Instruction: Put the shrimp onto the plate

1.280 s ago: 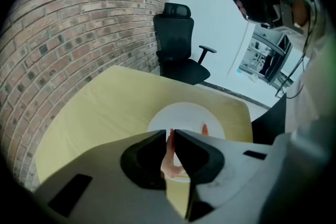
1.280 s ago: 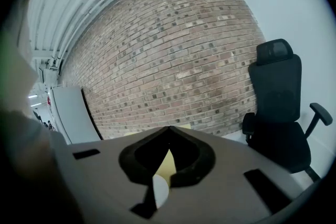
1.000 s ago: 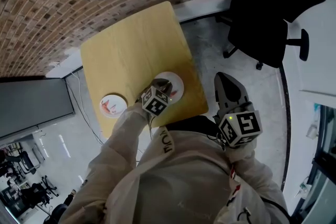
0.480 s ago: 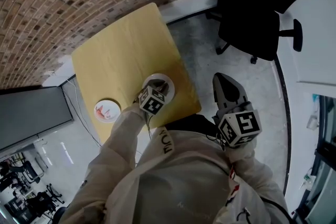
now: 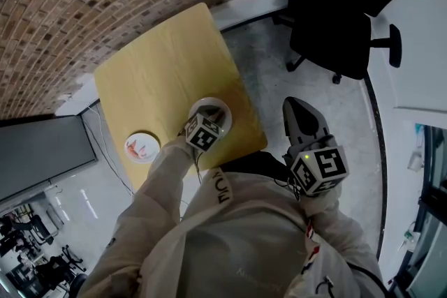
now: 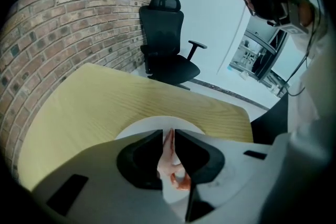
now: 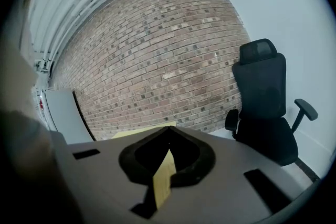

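A pink shrimp (image 6: 171, 164) hangs between the pads of my left gripper (image 6: 168, 136), which is shut on it. Directly below lies the white plate (image 6: 137, 127). In the head view the left gripper (image 5: 212, 116) is over that plate (image 5: 223, 108), near the table's right front edge, and the shrimp itself is hidden there. My right gripper (image 5: 296, 107) is off the table to the right, above the floor. In the right gripper view its jaws (image 7: 168, 131) are shut, tips together, with nothing between them.
The yellow wooden table (image 5: 157, 59) stands against a brick wall. A small white dish (image 5: 142, 146) holding something orange-red sits at its front left corner. A black office chair (image 5: 349, 3) stands on the grey floor to the right.
My left gripper has sunk slightly over the white plate with the shrimp still in it. The head view has shifted a little. The right gripper has hardly moved.
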A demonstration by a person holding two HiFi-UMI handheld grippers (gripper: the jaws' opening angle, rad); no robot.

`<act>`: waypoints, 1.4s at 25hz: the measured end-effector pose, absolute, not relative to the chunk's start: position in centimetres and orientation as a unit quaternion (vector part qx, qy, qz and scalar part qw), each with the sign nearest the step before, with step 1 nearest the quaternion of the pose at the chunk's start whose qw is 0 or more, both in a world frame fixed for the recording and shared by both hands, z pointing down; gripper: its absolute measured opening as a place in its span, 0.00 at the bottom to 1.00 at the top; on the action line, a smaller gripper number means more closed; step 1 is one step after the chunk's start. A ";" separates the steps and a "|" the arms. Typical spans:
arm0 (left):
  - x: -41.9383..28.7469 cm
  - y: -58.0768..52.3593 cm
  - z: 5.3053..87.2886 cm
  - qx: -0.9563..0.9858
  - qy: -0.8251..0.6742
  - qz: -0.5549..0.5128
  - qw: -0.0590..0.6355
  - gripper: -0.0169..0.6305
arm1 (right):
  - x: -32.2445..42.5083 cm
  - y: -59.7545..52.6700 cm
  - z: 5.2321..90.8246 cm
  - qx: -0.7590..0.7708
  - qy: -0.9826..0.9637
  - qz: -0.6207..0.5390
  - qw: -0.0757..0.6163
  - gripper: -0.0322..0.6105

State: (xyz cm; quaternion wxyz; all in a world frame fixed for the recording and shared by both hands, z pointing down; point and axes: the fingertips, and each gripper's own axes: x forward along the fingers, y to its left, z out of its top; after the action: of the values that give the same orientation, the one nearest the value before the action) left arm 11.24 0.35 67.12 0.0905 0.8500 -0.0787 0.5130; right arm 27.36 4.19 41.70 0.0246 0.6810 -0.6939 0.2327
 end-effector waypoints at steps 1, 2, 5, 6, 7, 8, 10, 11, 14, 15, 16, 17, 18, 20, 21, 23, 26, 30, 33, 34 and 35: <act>11.2 0.4 67.1 0.850 -0.078 0.513 0.090 0.11 | 27.3 4.2 41.6 0.681 -0.694 0.233 0.025 0.09; 11.2 0.4 67.0 0.851 -0.077 0.512 0.089 0.12 | 27.2 4.3 41.6 0.681 -0.694 0.232 0.025 0.09; 11.2 0.4 66.5 0.853 -0.078 0.508 0.086 0.12 | 26.9 4.3 41.4 0.680 -0.695 0.231 0.026 0.09; 11.2 0.3 66.2 0.854 -0.080 0.506 0.085 0.12 | 26.8 4.2 41.4 0.680 -0.695 0.230 0.026 0.09; 11.1 0.3 66.0 0.856 -0.082 0.504 0.083 0.12 | 26.5 4.2 41.4 0.679 -0.696 0.230 0.027 0.09; 10.9 0.2 65.7 0.857 -0.084 0.502 0.082 0.12 | 26.2 4.1 41.3 0.678 -0.698 0.230 0.027 0.09; 10.2 0.0 65.0 0.859 -0.091 0.497 0.082 0.12 | 25.4 3.8 41.1 0.674 -0.701 0.229 0.026 0.09; 9.8 -0.1 64.7 0.860 -0.096 0.495 0.081 0.12 | 24.9 3.7 40.9 0.672 -0.704 0.228 0.024 0.09; 8.1 -0.6 63.8 0.859 -0.115 0.492 0.082 0.12 | 23.3 2.9 40.3 0.659 -0.718 0.225 0.024 0.09; 7.4 -0.8 63.5 0.858 -0.122 0.492 0.084 0.12 | 22.8 2.5 40.2 0.654 -0.722 0.225 0.023 0.09; 6.6 -1.1 63.3 0.857 -0.130 0.492 0.085 0.12 | 22.2 2.2 40.2 0.650 -0.725 0.225 0.022 0.09; 5.8 -1.3 63.2 0.855 -0.137 0.492 0.087 0.12 | 21.6 1.9 40.2 0.646 -0.729 0.225 0.022 0.09; 4.9 -1.5 63.1 0.853 -0.145 0.493 0.089 0.12 | 21.0 1.5 40.2 0.641 -0.734 0.225 0.022 0.09; 2.9 -1.9 62.9 0.849 -0.164 0.493 0.094 0.12 | 19.5 0.8 40.3 0.629 -0.744 0.225 0.023 0.09; 1.8 -2.1 62.8 0.847 -0.174 0.493 0.097 0.12 | 18.6 0.4 40.4 0.622 -0.750 0.226 0.024 0.09; -0.8 -2.5 62.6 0.842 -0.197 0.491 0.106 0.12 | 16.5 -0.6 40.7 0.605 -0.762 0.229 0.024 0.09; -5.3 -2.8 62.4 0.831 -0.234 0.489 0.122 0.12 | 12.8 -2.1 41.0 0.576 -0.783 0.233 0.029 0.09; -11.5 -2.5 62.6 0.814 -0.276 0.490 0.146 0.12 | 7.6 -3.5 40.9 0.538 -0.809 0.233 0.036 0.09; -15.2 -2.4 63.0 0.803 -0.293 0.495 0.157 0.12 | 4.6 -4.3 41.1 0.518 -0.822 0.233 0.042 0.09; -16.2 -2.4 63.0 0.800 -0.298 0.496 0.159 0.12 | 3.8 -4.7 41.1 0.513 -0.825 0.234 0.044 0.09; -17.1 -2.4 63.1 0.797 -0.303 0.497 0.162 0.12 | 2.9 -5.1 41.1 0.508 -0.828 0.234 0.046 0.09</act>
State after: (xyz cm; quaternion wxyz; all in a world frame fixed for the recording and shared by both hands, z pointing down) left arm -17.12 -2.41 63.08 0.1625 0.7970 -0.3027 0.4968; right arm 2.93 -5.09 41.09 0.0456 0.5077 -0.8278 0.2343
